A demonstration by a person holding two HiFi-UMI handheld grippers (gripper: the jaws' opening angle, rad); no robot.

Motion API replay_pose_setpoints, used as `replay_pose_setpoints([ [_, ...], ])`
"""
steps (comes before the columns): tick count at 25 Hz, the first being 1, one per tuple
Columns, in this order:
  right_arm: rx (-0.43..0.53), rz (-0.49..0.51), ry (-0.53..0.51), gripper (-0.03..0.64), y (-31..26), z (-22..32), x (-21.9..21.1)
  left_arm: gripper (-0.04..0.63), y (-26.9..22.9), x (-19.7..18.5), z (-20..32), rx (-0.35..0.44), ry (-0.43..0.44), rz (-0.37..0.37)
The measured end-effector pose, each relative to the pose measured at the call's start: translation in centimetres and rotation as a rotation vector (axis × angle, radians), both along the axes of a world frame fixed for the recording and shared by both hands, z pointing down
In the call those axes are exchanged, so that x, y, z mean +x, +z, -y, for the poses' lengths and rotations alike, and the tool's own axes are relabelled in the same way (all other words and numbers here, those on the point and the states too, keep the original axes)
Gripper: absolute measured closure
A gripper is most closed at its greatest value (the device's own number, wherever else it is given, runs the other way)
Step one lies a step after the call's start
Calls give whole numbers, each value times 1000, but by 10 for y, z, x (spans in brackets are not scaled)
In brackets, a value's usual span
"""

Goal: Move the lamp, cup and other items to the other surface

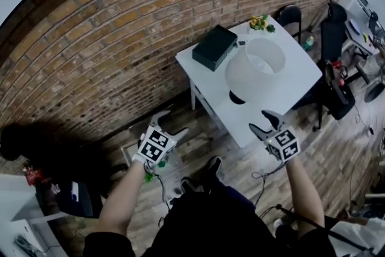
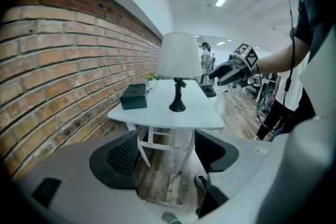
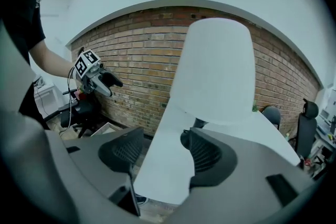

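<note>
A lamp with a white shade point(image 1: 255, 69) and black base point(image 1: 237, 97) stands on a small white table point(image 1: 289, 84) by the brick wall. A dark box point(image 1: 215, 46) and a small yellow-flowered plant point(image 1: 260, 23) sit at the table's far side. My left gripper point(image 1: 171, 123) hangs open over the floor, left of the table. My right gripper point(image 1: 261, 120) is open at the table's near corner, empty. In the left gripper view the lamp point(image 2: 179, 55), the box point(image 2: 134, 96) and the right gripper point(image 2: 231, 72) show. The shade point(image 3: 218, 71) looms close in the right gripper view. No cup shows.
A brick wall point(image 1: 120, 27) runs behind the table. Black office chairs point(image 1: 334, 33) and a desk crowd the right. A green bottle point(image 1: 308, 42) stands on the floor there. A white surface point(image 1: 12, 213) is at the lower left. My feet point(image 1: 207, 168) are on the wooden floor.
</note>
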State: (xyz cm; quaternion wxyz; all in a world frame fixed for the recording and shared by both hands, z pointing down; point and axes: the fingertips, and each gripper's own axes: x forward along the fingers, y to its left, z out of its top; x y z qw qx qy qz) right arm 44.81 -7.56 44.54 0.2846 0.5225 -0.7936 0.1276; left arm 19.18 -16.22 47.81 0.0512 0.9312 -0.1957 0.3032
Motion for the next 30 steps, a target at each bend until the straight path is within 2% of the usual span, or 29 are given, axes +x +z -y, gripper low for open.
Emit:
replay_pose_setpoints([
  [5,31,-26,-61,357,-3,-7,-81,261,11,-73,-27,-29,-218,-59],
  [10,93,-13,-203,359,5,8,-163,264,23,-139,-56,-68,-351,-63],
  [17,67,51,-368,359,28,20,-243,270,23,-213,-78,-52,-616,-74],
  [22,23,83,-536,360,52,8,-272,273,29,-228,-102,-78,-758,-61],
  [30,16,120,-652,368,70,20,-280,273,35,-226,-133,-87,-928,-40],
])
